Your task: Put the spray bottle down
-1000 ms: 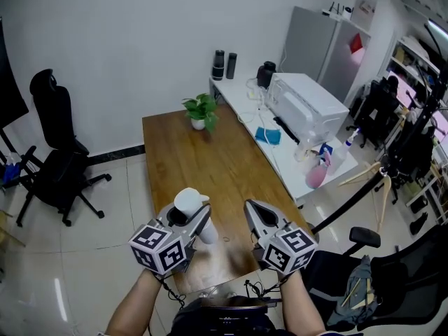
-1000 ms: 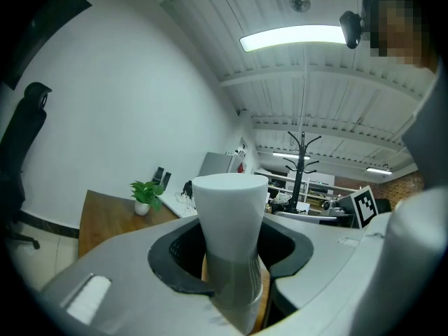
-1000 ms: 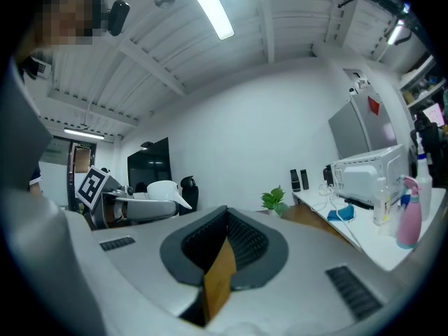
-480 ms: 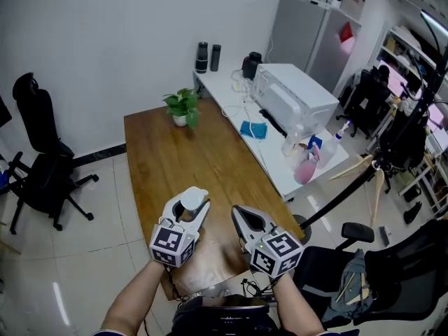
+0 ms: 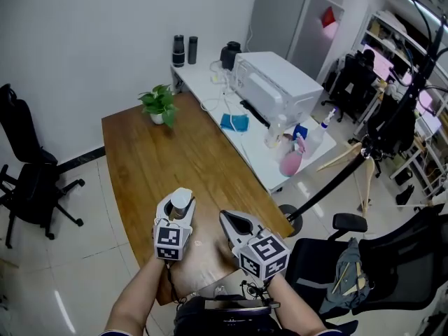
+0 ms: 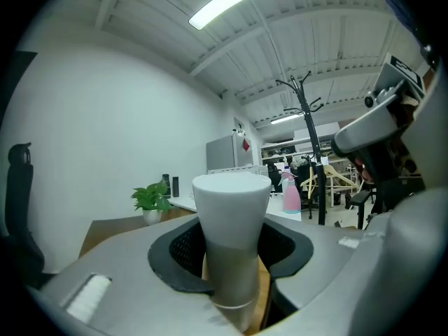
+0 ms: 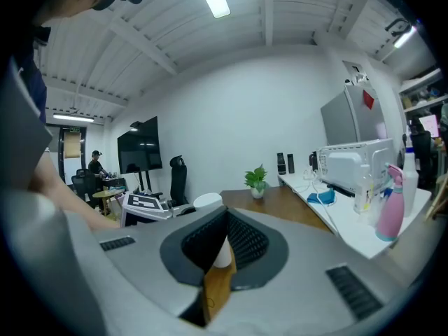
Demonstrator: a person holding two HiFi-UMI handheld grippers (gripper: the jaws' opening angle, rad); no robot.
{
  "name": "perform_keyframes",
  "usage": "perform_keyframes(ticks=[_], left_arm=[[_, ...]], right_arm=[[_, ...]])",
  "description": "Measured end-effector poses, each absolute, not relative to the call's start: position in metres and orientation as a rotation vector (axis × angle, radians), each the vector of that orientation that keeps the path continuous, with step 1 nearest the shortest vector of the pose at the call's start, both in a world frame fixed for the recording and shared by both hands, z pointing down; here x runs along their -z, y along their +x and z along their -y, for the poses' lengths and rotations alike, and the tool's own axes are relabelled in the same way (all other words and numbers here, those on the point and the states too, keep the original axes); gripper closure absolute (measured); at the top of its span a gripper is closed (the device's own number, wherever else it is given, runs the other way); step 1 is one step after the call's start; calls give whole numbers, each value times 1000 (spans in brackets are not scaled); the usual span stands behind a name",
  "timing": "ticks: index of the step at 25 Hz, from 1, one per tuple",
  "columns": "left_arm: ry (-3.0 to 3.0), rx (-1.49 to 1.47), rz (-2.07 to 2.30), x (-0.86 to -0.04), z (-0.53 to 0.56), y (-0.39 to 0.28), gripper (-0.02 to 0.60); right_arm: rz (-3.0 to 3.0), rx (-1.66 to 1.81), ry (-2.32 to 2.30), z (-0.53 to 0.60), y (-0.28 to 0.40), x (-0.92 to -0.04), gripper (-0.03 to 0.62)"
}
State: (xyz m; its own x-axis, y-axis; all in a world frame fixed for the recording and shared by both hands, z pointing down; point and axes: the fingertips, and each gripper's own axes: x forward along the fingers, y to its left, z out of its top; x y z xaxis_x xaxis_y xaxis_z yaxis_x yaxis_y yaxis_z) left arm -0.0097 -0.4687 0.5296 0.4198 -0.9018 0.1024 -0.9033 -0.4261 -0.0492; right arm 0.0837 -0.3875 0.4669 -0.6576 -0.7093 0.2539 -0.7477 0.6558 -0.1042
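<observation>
Spray bottle (image 5: 180,201) lower, nearer wooden table (image 5: 161,152)

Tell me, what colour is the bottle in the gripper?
The bottle is white. It shows best in the left gripper view.

Over the wooden table's (image 5: 175,152) near end, the grey left gripper (image 5: 180,205) and right gripper (image 5: 233,221) each bear 1 black-and-white marker cube (image 5: 170,241), trailing thin black cables (image 5: 171,290).

Left tongs (image 5: 179,204) with spray bottle (image 6: 231,215) lower, nearer table (image 5: 168,152)
</observation>
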Motion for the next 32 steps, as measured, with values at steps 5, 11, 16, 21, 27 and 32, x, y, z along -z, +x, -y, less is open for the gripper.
perform_keyframes(ticks=[5, 11, 16, 21, 27, 32], left_arm=[[2577, -165, 1712, -543, 485, -10, 387], [2528, -178, 1722, -557, 492, -10, 387], [2508, -197, 1727, -567, 490, -11, 387], [2511, -184, 1750, -568, 490, -11, 385], [2536, -182, 1745, -568, 489, -8, 377], [2550, -197, 1690, -571, 483, -4, 279]], right_arm=[[2653, -333, 1200, 388, 94, -477, 592], [2645, -347, 1220, 389, 105, -478, 592], [2640, -357, 1236, 389, 110, -478, 592], [2634, -368, 1241, 391, 115, -479, 592], [2631, -373, 1236, 391, 113, -481, 592], [2635, -364, 1232, 392, 109, -478, 592]])
